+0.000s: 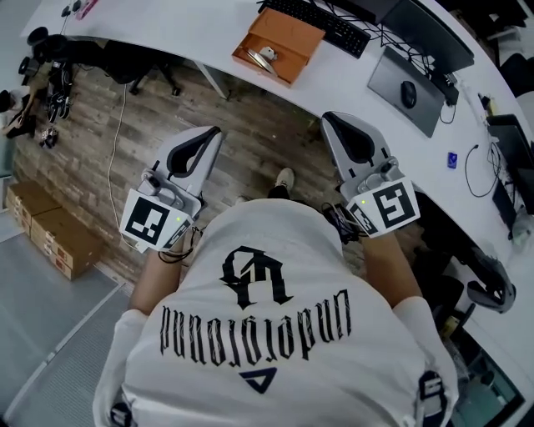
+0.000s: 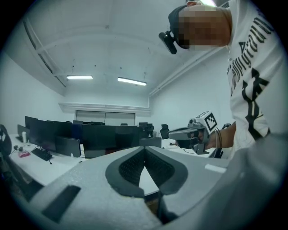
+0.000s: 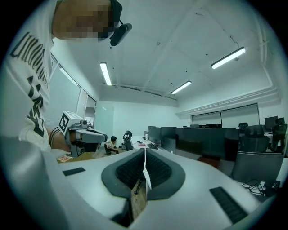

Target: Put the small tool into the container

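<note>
Left hand-held gripper [image 1: 210, 136] and right hand-held gripper [image 1: 332, 121]: jaws together, nothing between them.
Both hang above the wood-plank floor [image 1: 250, 142]; at 12 o'clock, on the curved white tabletop [image 1: 200, 33], the open orange cardboard box [image 1: 288, 33] holds the small silvery tool [image 1: 265, 57].

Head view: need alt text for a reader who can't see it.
Seen from above, a person in white holds the left hand-held gripper and right hand-held gripper, both shut and empty, over a wood floor. Ahead, a curved white desk carries an open brown box, a keyboard and a mouse.
</note>
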